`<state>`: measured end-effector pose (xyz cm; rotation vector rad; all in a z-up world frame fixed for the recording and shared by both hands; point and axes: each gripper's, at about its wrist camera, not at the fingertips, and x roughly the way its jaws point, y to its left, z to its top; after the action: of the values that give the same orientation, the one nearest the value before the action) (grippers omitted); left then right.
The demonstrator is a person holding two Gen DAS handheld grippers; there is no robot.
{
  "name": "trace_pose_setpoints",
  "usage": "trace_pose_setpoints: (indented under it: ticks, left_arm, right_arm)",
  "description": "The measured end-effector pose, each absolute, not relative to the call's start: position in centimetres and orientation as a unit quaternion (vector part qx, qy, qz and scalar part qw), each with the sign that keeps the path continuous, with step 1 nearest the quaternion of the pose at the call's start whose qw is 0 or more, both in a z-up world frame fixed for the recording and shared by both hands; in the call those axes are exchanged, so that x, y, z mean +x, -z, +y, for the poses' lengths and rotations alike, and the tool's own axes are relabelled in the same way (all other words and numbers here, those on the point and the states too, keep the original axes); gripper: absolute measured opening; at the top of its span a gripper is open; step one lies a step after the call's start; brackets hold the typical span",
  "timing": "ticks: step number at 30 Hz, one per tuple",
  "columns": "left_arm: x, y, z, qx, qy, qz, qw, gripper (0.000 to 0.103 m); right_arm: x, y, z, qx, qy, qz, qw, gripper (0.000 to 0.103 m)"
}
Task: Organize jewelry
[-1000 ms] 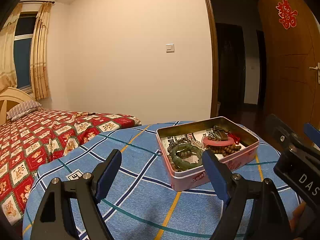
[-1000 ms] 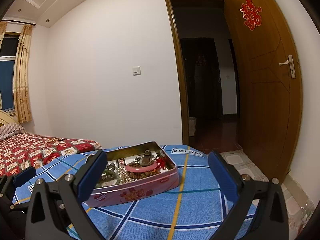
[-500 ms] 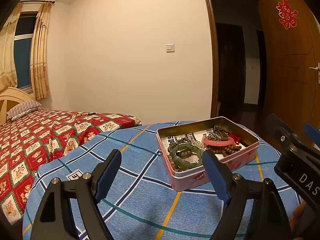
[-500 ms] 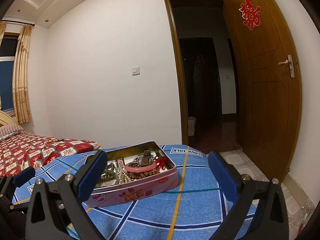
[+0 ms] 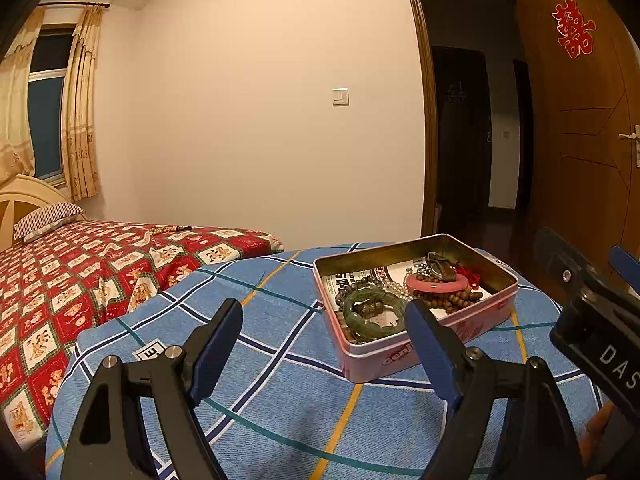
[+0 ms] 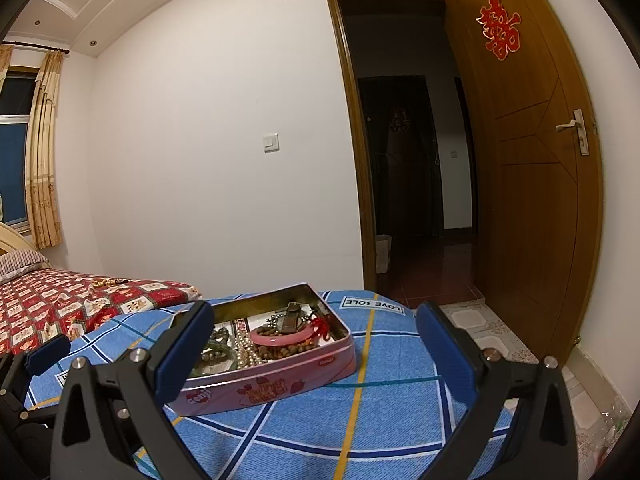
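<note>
A pink tin (image 5: 372, 360) stands open on the blue checked cloth (image 5: 280, 392). It holds a green bangle (image 5: 372, 316), a pink bangle (image 5: 436, 282), brown beads (image 5: 452, 300) and pearls (image 5: 394, 286). My left gripper (image 5: 322, 312) hovers open just in front of the tin's near left corner, nothing between its fingers. In the right wrist view the tin (image 6: 280, 384) sits ahead and slightly left of my right gripper (image 6: 315, 312), which is also open and empty. Its left finger hides part of the tin. A bead string (image 5: 170, 229) lies apart on the bed.
A bed with a red patterned quilt (image 5: 60, 280) is at the left, beyond the cloth's edge. An open wooden door (image 6: 532, 200) and a dark doorway (image 6: 408, 160) are at the right. The right gripper's body (image 5: 592, 320) is close beside the left one.
</note>
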<state>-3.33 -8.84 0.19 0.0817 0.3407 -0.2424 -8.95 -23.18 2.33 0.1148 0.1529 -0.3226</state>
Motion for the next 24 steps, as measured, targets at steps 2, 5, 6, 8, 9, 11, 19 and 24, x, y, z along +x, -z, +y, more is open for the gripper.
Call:
trace_pose_setpoints:
  ticks: [2, 5, 6, 8, 9, 11, 19, 24]
  left_arm:
    - [-3.32, -0.20, -8.83, 0.040, 0.120, 0.169, 0.977, 0.083]
    - [-3.34, -0.20, -8.84, 0.041, 0.120, 0.169, 0.977, 0.083]
    - [-3.33, -0.20, -8.85, 0.041, 0.120, 0.169, 0.977, 0.083]
    - [-3.35, -0.21, -8.83, 0.041, 0.120, 0.169, 0.977, 0.083]
    - [-3.35, -0.22, -8.82, 0.040, 0.120, 0.169, 0.977, 0.083]
    - [-3.35, -0.21, -8.85, 0.041, 0.120, 0.169, 0.977, 0.083]
    - [-3.29, -0.18, -8.78, 0.040, 0.119, 0.172, 0.977, 0.084]
    - [-3.18, -0.22, -8.78, 0.042, 0.113, 0.176, 0.977, 0.084]
  right_arm:
    - [-8.96, -2.34, -23.19, 0.057, 0.160, 0.076, 0.982, 0.103]
    - [-8.95, -2.33, -23.19, 0.057, 0.160, 0.076, 0.983, 0.103]
    - [-8.95, -2.32, -23.20, 0.057, 0.160, 0.076, 0.983, 0.103]
    - [-8.97, -2.33, -23.20, 0.057, 0.160, 0.076, 0.983, 0.103]
    - [-8.96, -2.33, -23.20, 0.057, 0.160, 0.076, 0.983, 0.103]
    - [-8.95, -2.32, -23.21, 0.057, 0.160, 0.076, 0.983, 0.103]
    - [-9.03, -2.39, -23.27, 0.057, 0.160, 0.075, 0.983, 0.103]
    - [-9.01, -2.42, -23.29, 0.058, 0.161, 0.075, 0.982, 0.103]
